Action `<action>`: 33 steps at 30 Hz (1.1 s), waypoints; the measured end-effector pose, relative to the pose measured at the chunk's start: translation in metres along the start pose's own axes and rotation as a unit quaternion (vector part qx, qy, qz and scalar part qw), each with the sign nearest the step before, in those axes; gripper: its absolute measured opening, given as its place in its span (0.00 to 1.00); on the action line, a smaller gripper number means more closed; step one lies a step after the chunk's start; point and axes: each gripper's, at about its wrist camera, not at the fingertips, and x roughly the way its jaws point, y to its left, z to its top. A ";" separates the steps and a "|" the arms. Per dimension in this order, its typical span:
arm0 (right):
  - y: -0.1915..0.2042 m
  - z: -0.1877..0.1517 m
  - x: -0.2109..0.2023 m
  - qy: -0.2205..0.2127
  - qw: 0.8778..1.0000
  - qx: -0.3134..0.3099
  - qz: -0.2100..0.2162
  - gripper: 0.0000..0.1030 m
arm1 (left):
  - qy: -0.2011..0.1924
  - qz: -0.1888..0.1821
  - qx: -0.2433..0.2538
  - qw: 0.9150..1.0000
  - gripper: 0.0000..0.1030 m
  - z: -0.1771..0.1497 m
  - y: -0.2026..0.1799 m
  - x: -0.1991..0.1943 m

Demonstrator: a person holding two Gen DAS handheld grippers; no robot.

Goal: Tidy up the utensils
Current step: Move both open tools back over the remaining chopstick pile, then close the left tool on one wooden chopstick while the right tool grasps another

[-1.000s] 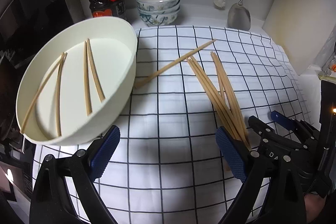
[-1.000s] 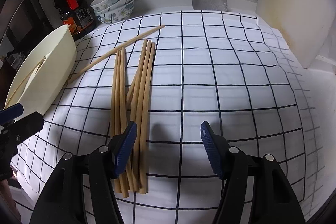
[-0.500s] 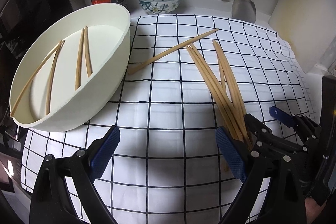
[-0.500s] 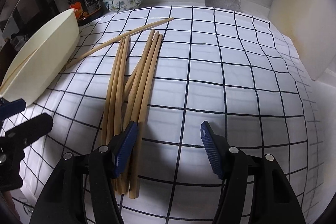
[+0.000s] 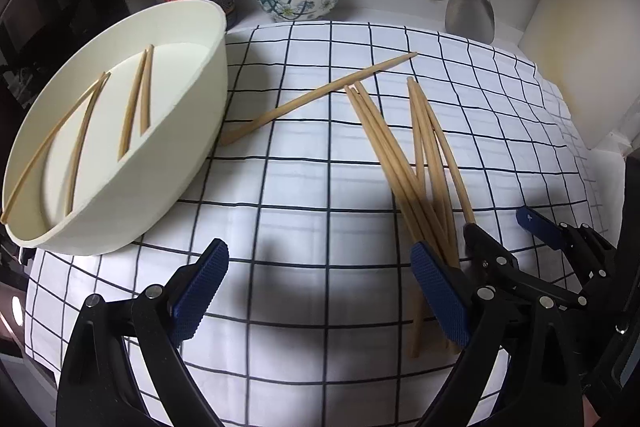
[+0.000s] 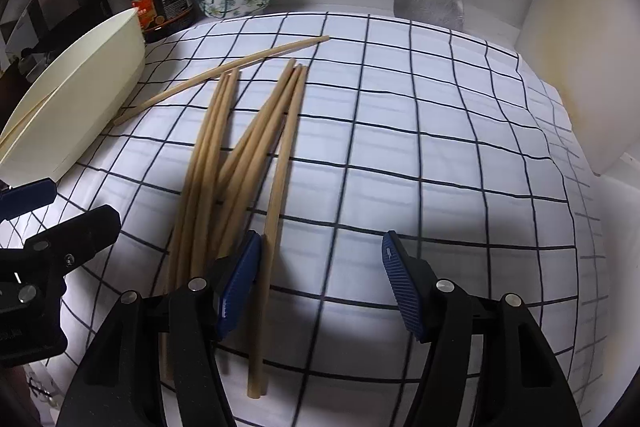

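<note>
Eight loose wooden chopsticks lie fanned on the white black-grid cloth that covers the bench, seven bunched at centre left of the right wrist view and one lying slantwise at upper left, towards the cream oval plastic tub. Four more chopsticks rest inside that tub at the left of the left wrist view, so it seems to be where the sorted ones go. The right tool tilts steeply down at the bunch's near ends, jaws apart and gripping nothing; its left pad sits beside the outermost stick, which lies in the gap, probably lined up to pinch it singly. The left tool also tilts steeply down over bare cloth at lower centre, jaws wide and empty, likely waiting just beside the bunch.
</note>
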 end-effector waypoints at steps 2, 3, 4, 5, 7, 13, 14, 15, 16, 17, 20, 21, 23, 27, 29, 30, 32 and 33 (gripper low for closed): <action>-0.006 -0.001 0.000 -0.001 1.000 0.004 -0.002 0.59 | 0.001 -0.004 -0.002 1.000 0.88 0.002 -0.005 0.004; -0.009 -0.001 0.000 -0.001 1.000 0.006 -0.004 0.59 | 0.001 -0.004 -0.001 1.000 0.88 0.002 -0.006 0.006; -0.014 -0.002 -0.001 -0.002 1.000 0.009 -0.004 0.59 | 0.003 -0.003 -0.001 1.000 0.88 0.002 -0.009 0.009; -0.018 -0.003 -0.001 -0.002 1.000 0.011 -0.004 0.59 | 0.004 -0.001 -0.001 1.000 0.88 0.003 -0.011 0.012; -0.024 -0.005 -0.002 -0.003 1.000 0.011 -0.004 0.59 | 0.006 0.005 -0.001 1.000 0.88 0.003 -0.013 0.017; -0.040 -0.008 -0.006 -0.006 1.000 0.018 -0.001 0.59 | 0.014 0.012 -0.008 1.000 0.88 0.001 -0.014 0.027; -0.041 -0.008 -0.006 -0.007 1.000 0.019 -0.001 0.59 | 0.016 0.012 -0.008 1.000 0.88 0.001 -0.015 0.028; -0.042 -0.008 -0.006 -0.008 1.000 0.019 0.000 0.59 | 0.016 0.010 -0.009 1.000 0.88 0.001 -0.016 0.029; -0.042 -0.008 -0.006 -0.008 1.000 0.019 0.000 0.59 | 0.015 0.009 -0.012 1.000 0.88 0.001 -0.017 0.029; -0.042 -0.008 -0.006 -0.009 1.000 0.018 0.001 0.59 | 0.014 0.010 -0.014 1.000 0.88 0.001 -0.017 0.029; -0.042 -0.008 -0.006 -0.012 1.000 0.019 0.003 0.59 | 0.014 0.013 -0.019 1.000 0.90 0.002 -0.016 0.030; -0.042 -0.008 -0.006 -0.012 1.000 0.019 0.004 0.59 | 0.014 0.013 -0.019 1.000 0.90 0.001 -0.015 0.030; -0.042 -0.008 -0.005 -0.014 1.000 0.022 0.004 0.59 | 0.016 0.018 -0.017 1.000 0.90 0.000 -0.014 0.029; -0.041 -0.008 -0.005 -0.017 1.000 0.021 0.003 0.59 | 0.020 0.020 -0.018 0.999 0.91 -0.004 -0.011 0.027; -0.040 -0.007 -0.004 -0.018 1.000 0.019 0.003 0.59 | 0.020 0.022 -0.019 0.999 0.91 -0.004 -0.011 0.028; -0.039 -0.007 -0.004 -0.019 1.000 0.019 0.004 0.59 | 0.021 0.022 -0.021 0.999 0.92 -0.004 -0.011 0.028; -0.038 -0.006 -0.003 -0.019 1.000 0.017 0.005 0.59 | 0.027 0.024 -0.022 0.999 0.92 -0.002 -0.014 0.032; -0.037 -0.006 -0.003 -0.019 1.000 0.016 0.006 0.59 | 0.035 0.029 -0.020 0.999 0.91 -0.001 -0.014 0.036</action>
